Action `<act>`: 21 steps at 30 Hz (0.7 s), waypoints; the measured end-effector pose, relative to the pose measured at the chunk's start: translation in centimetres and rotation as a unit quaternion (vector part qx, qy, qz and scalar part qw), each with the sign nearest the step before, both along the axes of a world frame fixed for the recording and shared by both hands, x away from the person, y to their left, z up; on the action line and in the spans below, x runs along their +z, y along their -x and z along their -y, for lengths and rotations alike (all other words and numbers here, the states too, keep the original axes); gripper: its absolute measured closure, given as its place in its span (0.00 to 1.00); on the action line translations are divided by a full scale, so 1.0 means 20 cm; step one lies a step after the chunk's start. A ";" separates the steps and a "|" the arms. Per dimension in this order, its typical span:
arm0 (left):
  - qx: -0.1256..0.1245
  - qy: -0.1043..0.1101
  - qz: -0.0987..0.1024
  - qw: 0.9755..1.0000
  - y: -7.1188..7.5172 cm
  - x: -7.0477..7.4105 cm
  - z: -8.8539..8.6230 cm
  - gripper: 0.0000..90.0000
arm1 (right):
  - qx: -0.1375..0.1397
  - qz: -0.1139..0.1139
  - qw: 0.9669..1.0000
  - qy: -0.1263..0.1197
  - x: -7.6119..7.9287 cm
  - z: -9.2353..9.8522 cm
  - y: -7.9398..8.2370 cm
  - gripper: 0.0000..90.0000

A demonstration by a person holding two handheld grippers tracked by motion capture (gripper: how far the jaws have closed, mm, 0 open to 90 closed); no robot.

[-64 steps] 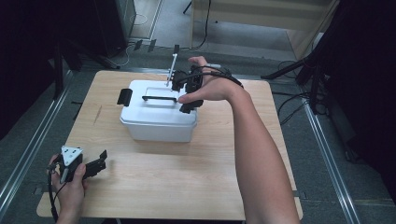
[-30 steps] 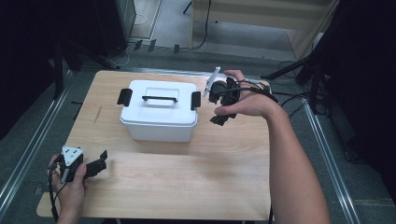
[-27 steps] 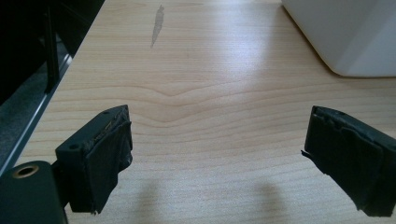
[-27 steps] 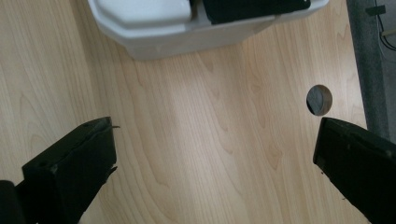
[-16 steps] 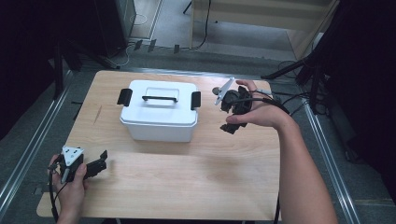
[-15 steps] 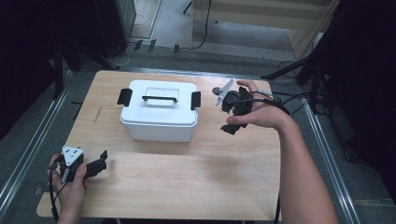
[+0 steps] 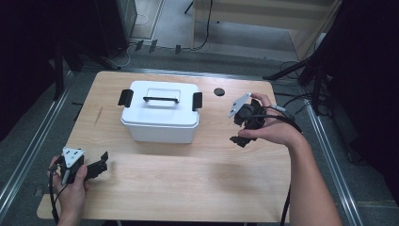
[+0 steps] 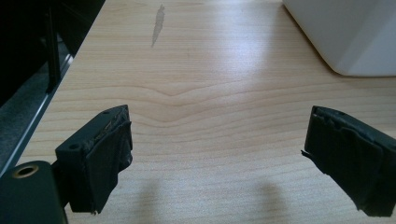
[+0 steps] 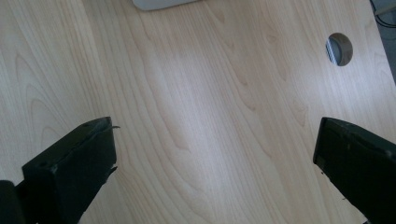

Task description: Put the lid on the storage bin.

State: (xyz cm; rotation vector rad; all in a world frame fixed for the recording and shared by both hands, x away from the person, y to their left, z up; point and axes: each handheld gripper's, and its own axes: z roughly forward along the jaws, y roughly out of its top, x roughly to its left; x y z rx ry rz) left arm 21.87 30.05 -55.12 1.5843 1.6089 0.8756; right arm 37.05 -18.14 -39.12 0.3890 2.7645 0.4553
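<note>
On the wooden worktop [image 7: 188, 169] the thing we are working with is the white lidded storage box [image 7: 161, 118], which sits well ahead of our left tongs [image 7: 96, 165] and just to the left of our right tongs [image 7: 241, 127], apart from both. We judge it a rigid plastic bin, smooth and a little slippery on its walls, probably light unless something is packed inside, which we cannot see. Its size rules out pinching the body, so the hold has to be on something thin. The black clip latches at each end, the left one [image 7: 124, 98] and the right one [image 7: 197, 101], look like the parts to flip first, and the right latch lies nearest our right tongs. The slim black carry handle [image 7: 162, 99] across the lid [image 7: 160, 106] is the natural place to lift. Both tongs stand wide apart with nothing between them; in the left gripper view the box corner [image 8: 350, 32] lies ahead and to the right. A small round cable hole [image 7: 219, 92] sits beyond the right tongs.
</note>
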 end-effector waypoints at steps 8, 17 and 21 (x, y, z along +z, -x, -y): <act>0.001 -0.001 0.000 1.000 0.00 0.00 0.00 0.09 | -0.021 0.002 1.000 -0.016 -0.08 0.10 0.06 0.00; 0.001 -0.001 0.000 1.000 0.00 0.00 0.00 0.09 | -0.053 0.000 0.998 -0.034 -0.19 0.20 0.12 0.00; 0.001 0.000 0.001 1.000 0.00 0.00 0.00 0.09 | -0.063 -0.002 0.997 -0.045 -0.24 0.24 0.15 0.00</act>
